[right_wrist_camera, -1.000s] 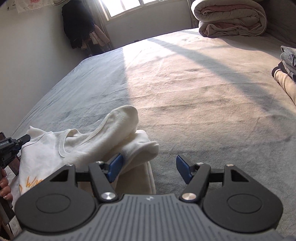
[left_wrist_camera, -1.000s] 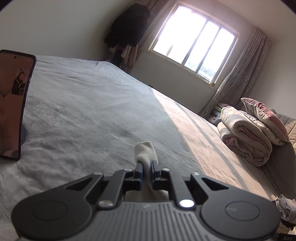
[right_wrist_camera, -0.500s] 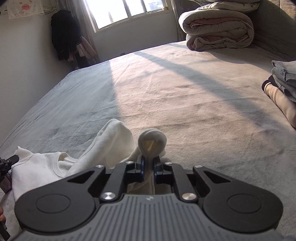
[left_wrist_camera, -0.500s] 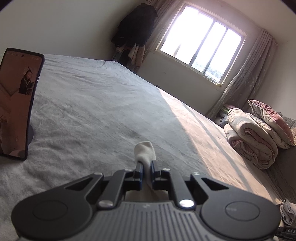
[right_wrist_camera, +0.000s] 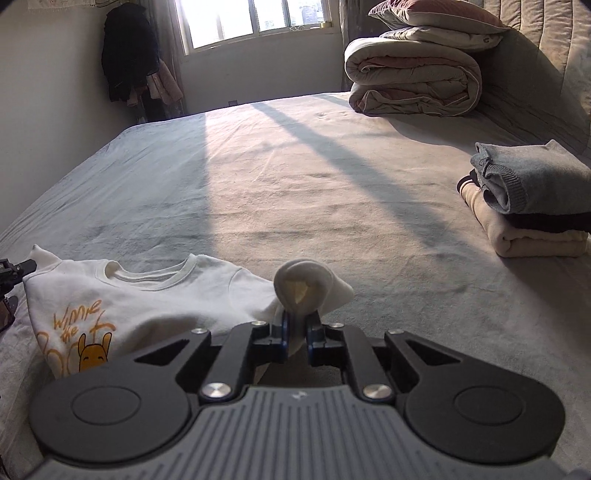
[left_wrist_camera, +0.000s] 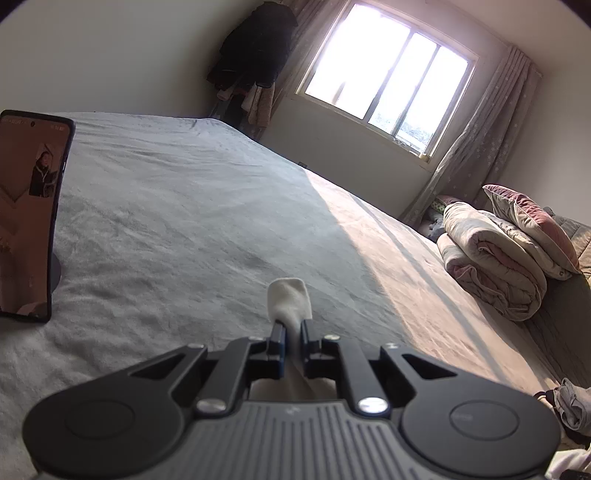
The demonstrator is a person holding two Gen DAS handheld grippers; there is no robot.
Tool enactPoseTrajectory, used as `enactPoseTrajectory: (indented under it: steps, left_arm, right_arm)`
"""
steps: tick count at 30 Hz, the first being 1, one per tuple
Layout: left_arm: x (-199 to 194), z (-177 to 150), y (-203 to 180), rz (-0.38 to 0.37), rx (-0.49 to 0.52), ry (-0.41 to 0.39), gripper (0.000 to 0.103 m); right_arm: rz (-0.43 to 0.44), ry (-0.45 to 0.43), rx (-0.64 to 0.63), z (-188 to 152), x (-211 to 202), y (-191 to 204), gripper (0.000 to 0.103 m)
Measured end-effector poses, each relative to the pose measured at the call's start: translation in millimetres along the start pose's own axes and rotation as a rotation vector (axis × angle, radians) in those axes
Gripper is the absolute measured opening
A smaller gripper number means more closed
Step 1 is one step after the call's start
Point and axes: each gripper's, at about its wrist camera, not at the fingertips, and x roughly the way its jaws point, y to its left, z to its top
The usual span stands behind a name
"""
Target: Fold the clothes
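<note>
A white sweatshirt [right_wrist_camera: 147,299] with an orange cartoon print lies stretched across the grey bed [right_wrist_camera: 295,177] in the right wrist view, collar facing away. My right gripper [right_wrist_camera: 295,334] is shut on its right sleeve cuff [right_wrist_camera: 301,288], which bulges up in front of the jaws. In the left wrist view my left gripper [left_wrist_camera: 292,345] is shut on a white fold of the same sweatshirt [left_wrist_camera: 290,299], sticking up between the pads. The tip of the left gripper [right_wrist_camera: 14,271] shows at the sweatshirt's far left corner.
A stack of folded clothes [right_wrist_camera: 532,199] sits on the bed at the right. A rolled duvet [right_wrist_camera: 413,85] and a pillow [right_wrist_camera: 436,13] lie by the headboard. A phone [left_wrist_camera: 29,214] stands upright at the left. Dark coats [right_wrist_camera: 125,62] hang in the corner beside the window [right_wrist_camera: 251,18].
My right gripper went from open beside the bunched sleeve to shut on its cuff, then lifted and pulled right, spreading the sweatshirt flat. The left gripper kept its hold and stayed put.
</note>
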Motion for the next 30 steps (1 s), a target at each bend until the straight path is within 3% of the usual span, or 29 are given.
enactPoseTrajectory:
  steps: [3, 5, 7, 8, 14, 21, 30]
  left_arm:
    - [1.1, -1.3, -2.2, 0.009, 0.009, 0.011, 0.008]
    - [3.6, -2.2, -1.8, 0.020, 0.017, 0.028, 0.008]
    - [7.0, -2.7, 1.2, 0.025, 0.011, 0.054, 0.009]
    - [8.5, -2.8, 2.9, 0.025, 0.004, 0.067, 0.010]
    - [17.8, -3.1, 10.6, 0.030, -0.027, 0.127, 0.014]
    - [24.6, -4.4, 17.1, 0.019, -0.072, 0.150, 0.014]
    - [38.4, -7.3, 23.4, 0.024, -0.067, 0.186, 0.016]
  right_arm:
    - [0.011, 0.027, -0.007, -3.6, 2.3, 1.3, 0.012]
    - [0.018, 0.011, -0.001, -1.0, -1.3, -0.9, 0.024]
    - [0.008, -0.013, 0.006, 3.4, -5.8, -3.7, 0.051]
    - [0.003, -0.027, 0.004, 7.5, -7.8, -4.7, 0.054]
    - [0.012, -0.047, -0.061, 31.8, 5.3, 2.1, 0.055]
    - [0.078, 0.060, -0.127, 30.7, 70.8, 30.5, 0.056]
    - [0.096, 0.130, -0.164, 29.5, 130.5, 54.3, 0.056]
